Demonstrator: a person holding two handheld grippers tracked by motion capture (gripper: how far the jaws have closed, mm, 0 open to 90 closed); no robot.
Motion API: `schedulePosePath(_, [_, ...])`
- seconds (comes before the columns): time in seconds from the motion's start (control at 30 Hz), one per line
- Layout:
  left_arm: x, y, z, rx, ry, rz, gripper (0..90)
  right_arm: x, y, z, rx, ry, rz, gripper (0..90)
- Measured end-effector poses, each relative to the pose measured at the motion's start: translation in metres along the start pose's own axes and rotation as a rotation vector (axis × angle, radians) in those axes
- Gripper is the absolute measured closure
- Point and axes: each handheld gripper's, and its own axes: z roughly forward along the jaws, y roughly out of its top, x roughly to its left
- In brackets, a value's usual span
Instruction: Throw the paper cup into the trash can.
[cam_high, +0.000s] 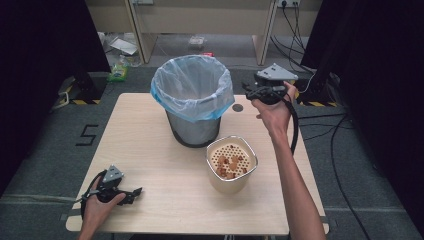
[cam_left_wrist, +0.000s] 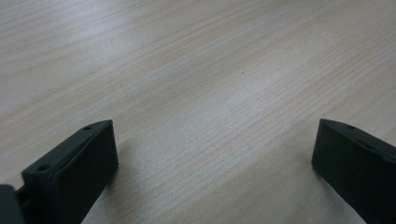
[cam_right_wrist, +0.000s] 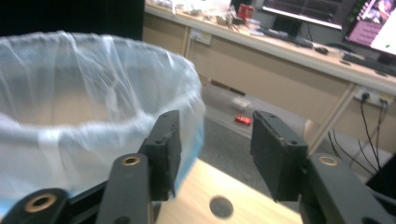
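Right gripper (cam_high: 248, 89) beside bin (cam_high: 192, 95) — fingers apart

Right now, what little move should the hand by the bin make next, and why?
Probably swing the right tool back toward the strainer cup. Its jaws stand apart with nothing between them beside the lined bin, and brown bits remain in the cup.

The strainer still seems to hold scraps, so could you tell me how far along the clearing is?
Done: cannot tell what is in the bin. In hand: the right gripper hangs open and empty beside the bin's rim. Left: brown scraps lie in the strainer; the left gripper rests open on the table.
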Motion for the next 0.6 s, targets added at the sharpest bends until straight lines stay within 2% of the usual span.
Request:
schedulePosePath(0.03, [0.0,0.0,0.0,0.001,0.001,0.001,0.0,-0.003,-0.008,-0.007,0.02,-0.011,-0.001,48.7])
schedulePosePath(0.1, [0.0,0.0,0.0,0.0,0.001,0.001,0.0,-0.005,-0.012,-0.011,0.027,-0.017,-0.001,47.4])
schedulePosePath(0.13, [0.0,0.0,0.0,0.001,0.001,0.001,0.0,-0.007,-0.02,-0.018,0.035,-0.022,0.0,45.5])
schedulePosePath(0.2, [0.0,0.0,0.0,0.0,0.0,0.001,0.0,-0.008,-0.024,-0.021,0.041,-0.022,0.005,44.8])
schedulePosePath(0.23, [0.0,0.0,0.0,0.0,0.0,-0.001,0.0,-0.01,-0.034,-0.03,0.051,-0.029,-0.002,43.3])
schedulePosePath(0.3, [0.0,0.0,0.0,0.0,0.0,-0.003,0.0,-0.011,-0.037,-0.033,0.056,-0.033,-0.007,42.8])
schedulePosePath(0.4, [0.0,0.0,0.0,0.001,0.0,0.0,0.0,-0.014,-0.059,-0.048,0.086,-0.044,-0.006,41.8])
schedulePosePath(0.47, [0.0,0.0,0.0,0.0,0.0,0.001,0.0,-0.015,-0.063,-0.05,0.089,-0.046,-0.003,41.6])
schedulePosePath(0.6, [0.0,0.0,0.0,0.0,0.0,-0.001,0.0,-0.016,-0.089,-0.064,0.108,-0.06,0.016,40.9])
